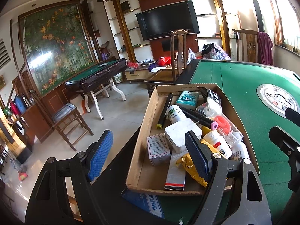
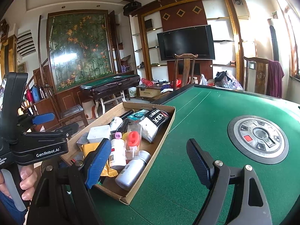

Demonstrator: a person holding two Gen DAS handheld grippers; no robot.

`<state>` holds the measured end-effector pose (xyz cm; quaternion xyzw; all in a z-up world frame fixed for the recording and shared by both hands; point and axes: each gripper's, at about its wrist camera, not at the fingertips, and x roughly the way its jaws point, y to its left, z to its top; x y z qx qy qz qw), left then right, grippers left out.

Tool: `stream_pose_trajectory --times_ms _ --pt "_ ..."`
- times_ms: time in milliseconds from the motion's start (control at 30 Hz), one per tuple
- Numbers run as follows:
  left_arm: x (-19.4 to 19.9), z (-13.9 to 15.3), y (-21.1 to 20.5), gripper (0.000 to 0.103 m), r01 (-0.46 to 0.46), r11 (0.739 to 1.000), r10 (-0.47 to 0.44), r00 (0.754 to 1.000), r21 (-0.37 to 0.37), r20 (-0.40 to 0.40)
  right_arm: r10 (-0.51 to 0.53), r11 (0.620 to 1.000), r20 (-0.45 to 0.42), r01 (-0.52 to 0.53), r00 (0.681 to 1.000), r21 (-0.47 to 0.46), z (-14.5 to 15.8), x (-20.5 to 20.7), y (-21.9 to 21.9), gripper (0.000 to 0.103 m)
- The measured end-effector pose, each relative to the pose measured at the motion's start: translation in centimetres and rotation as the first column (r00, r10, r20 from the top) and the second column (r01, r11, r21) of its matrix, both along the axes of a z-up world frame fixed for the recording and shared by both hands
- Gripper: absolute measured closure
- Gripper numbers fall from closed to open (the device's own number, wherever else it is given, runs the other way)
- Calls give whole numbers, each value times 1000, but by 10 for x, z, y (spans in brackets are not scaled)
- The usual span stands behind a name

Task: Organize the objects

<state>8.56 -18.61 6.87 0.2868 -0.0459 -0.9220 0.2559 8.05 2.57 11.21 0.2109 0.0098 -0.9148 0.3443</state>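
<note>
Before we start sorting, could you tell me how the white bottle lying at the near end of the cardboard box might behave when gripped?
The white bottle lies on its side, so it may roll. Its smooth plastic looks slippery, probably stiff.

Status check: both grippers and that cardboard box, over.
Left gripper open, empty, over the box's near end. Right gripper open, empty, above green felt table. Cardboard box full of bottles and packets, nothing taken out. Path clear.
</note>
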Motion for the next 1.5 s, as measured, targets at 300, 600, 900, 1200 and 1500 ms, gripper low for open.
stream_pose_trajectory --times_ms 300,600,900,1200,1500 --pt "3 -1 3 23 10 1000 -10 1000 -10 -6 11 1000 -3 -11 1000 4 -2 -1 -3 20" --pt "7 -1 7 23 35 999 -35 999 -12 -22 24 1000 -9 -24 1000 3 -4 -3 -1 20" --pt "8 -2 9 23 60 998 -60 998 10 -27 32 999 -17 -32 999 7 -4 -2 -3 20" --pt "8 -3 11 23 57 998 -57 998 2 -31 34 999 -16 -34 999 6 -4 -3 -3 20" --pt "15 -3 3 23 46 998 -45 999 35 -31 33 999 -16 -33 999 6 -4 -3 -2 20"
